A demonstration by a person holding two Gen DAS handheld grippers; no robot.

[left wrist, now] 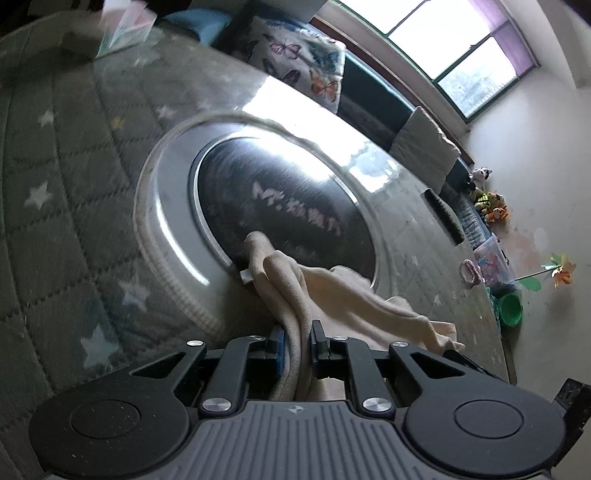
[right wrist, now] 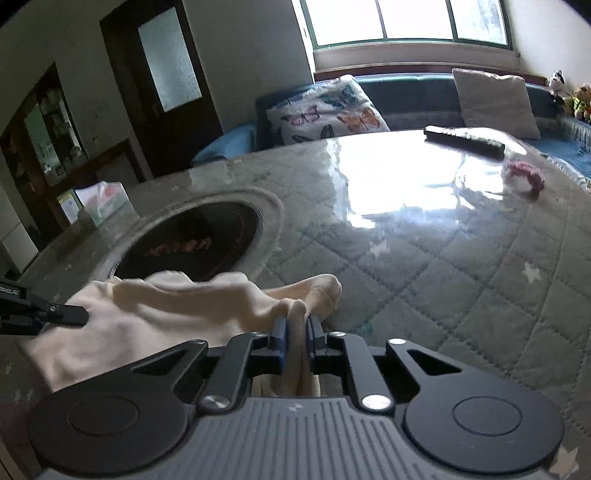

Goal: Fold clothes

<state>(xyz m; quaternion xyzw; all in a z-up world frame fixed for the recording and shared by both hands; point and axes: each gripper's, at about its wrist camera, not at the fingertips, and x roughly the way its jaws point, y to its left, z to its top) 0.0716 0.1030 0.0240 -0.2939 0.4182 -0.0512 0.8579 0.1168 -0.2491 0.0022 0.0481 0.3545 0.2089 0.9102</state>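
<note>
One cream garment (right wrist: 155, 314) is the only piece of clothing in view, and two claws grasp it: the left claw (left wrist: 298, 345) is clenched on a gathered fold of it, and the right claw (right wrist: 295, 338) is clenched on another bunched edge, with the cloth pinched between the blue pads (right wrist: 279, 332). The garment lies bunched between the two claws, low over the tabletop (right wrist: 424, 251), beside and partly over one round dark inset plate (left wrist: 284, 206) with a metal ring around it; whether the cloth rests fully on the surface cannot be told. In the right wrist view the left claw's black tip touches the garment at its far side. The tabletop is round, covered with a grey-green quilted cloth printed with pale stars under a glossy clear sheet that mirrors the window. On it stand one tissue box (right wrist: 101, 201), one black remote control (right wrist: 463, 140) and one small pink item (right wrist: 526, 177), all well apart from the garment. Behind the tabletop runs a blue sofa (right wrist: 406, 96) with two cushions: one butterfly-print cushion (right wrist: 325, 110) and one plain grey cushion (right wrist: 495, 99). A few soft toys (left wrist: 487, 199) sit at the sofa's end. One wide window (right wrist: 406, 18) lights the room, and one dark door (right wrist: 162, 74) with a frosted pane stands in the wall.
</note>
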